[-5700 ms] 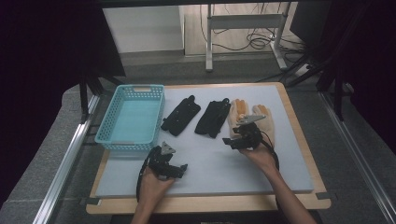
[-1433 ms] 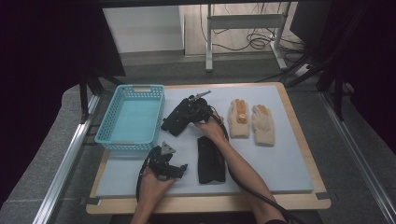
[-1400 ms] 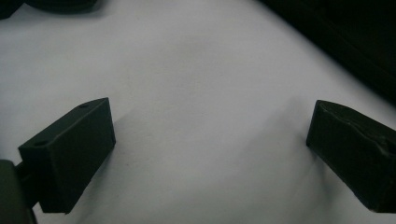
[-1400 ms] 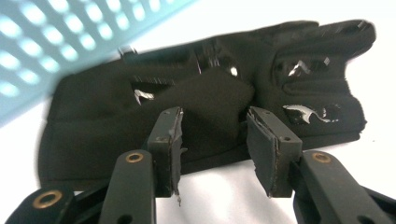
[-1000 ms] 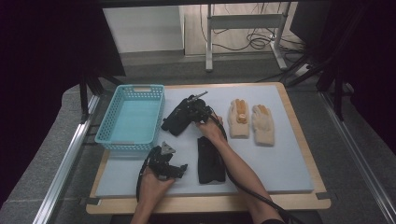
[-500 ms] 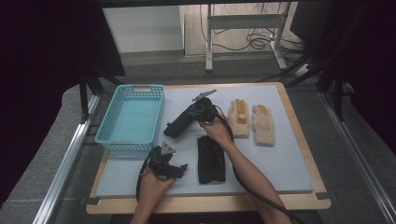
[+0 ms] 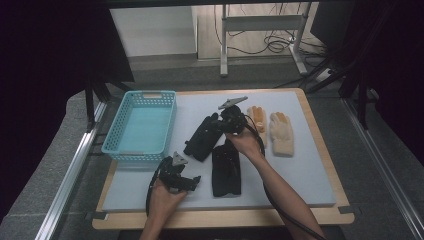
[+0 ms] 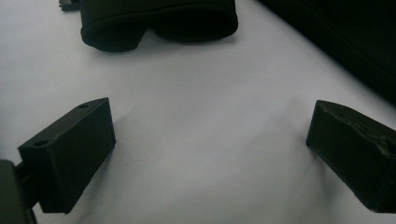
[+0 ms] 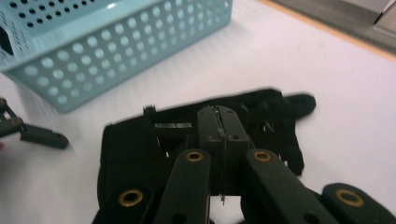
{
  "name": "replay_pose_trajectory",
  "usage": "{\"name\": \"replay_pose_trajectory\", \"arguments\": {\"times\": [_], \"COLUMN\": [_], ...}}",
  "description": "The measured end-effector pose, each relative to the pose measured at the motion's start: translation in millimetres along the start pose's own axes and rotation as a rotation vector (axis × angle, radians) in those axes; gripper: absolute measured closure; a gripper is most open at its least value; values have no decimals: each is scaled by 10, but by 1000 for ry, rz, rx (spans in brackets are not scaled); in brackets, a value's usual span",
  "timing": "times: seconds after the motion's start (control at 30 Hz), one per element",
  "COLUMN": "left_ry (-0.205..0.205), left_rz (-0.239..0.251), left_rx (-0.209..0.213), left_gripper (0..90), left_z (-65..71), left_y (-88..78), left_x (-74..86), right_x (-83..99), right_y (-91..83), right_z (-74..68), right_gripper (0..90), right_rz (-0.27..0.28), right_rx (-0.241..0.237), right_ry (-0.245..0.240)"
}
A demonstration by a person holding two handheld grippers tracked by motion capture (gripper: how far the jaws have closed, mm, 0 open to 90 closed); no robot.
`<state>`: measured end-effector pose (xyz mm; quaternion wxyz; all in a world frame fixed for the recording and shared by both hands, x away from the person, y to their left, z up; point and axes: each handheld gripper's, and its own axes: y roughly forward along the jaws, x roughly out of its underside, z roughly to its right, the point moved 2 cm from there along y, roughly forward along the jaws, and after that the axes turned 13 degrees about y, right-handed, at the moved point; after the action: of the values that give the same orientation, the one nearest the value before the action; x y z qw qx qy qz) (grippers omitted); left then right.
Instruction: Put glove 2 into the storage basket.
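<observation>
R gripper (image 7: 220, 126) is sitting mid-frame in the high view, jaws pinched tight on a black glove (image 7: 202, 139). The glove is hanging slanted from the jaws, w/ its lower end toward the blue-grey mat (image 7: 300, 170). In the right gripper view the jaws are meeting on the glove's edge (image 9: 261, 121), w/ the turquoise basket (image 9: 116, 51) at upper left. A 2nd black glove (image 7: 226, 170) is lying flat just below-right of the held one. Two tan gloves (image 7: 272, 131) are lying side by side right of centre. L gripper (image 7: 192, 181) is resting on the mat at lower left, below the basket (image 7: 141, 125). In the left gripper view its jaws are standing wide apart, w/ bare mat (image 8: 201, 154) between them and a black glove cuff (image 8: 159, 21) at the top.
</observation>
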<state>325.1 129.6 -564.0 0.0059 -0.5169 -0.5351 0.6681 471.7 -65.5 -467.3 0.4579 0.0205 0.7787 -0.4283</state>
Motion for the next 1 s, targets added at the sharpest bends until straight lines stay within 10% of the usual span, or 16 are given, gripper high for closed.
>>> {"name": "replay_pose_trajectory", "arguments": {"times": [0.4,0.5,0.7,1.0], "left_ry": [-5,-5,-5,3], "left_rz": [3,3,2,-4], "left_rx": [-1,-1,-1,2], "left_gripper": [15,15,15,15], "left_z": [4,4,5,-2], "left_y": [1,1,2,-2], "left_x": [-1,-1,-1,1], "right_x": [404,430,458,274], "right_y": [537,577,566,327], "right_z": [142,124,94,-9], "right_gripper": [482,652,855,877], "right_rz": [-112,-120,-101,-37], "right_rx": [66,145,155,49], "right_ry": [21,13,9,31]}}
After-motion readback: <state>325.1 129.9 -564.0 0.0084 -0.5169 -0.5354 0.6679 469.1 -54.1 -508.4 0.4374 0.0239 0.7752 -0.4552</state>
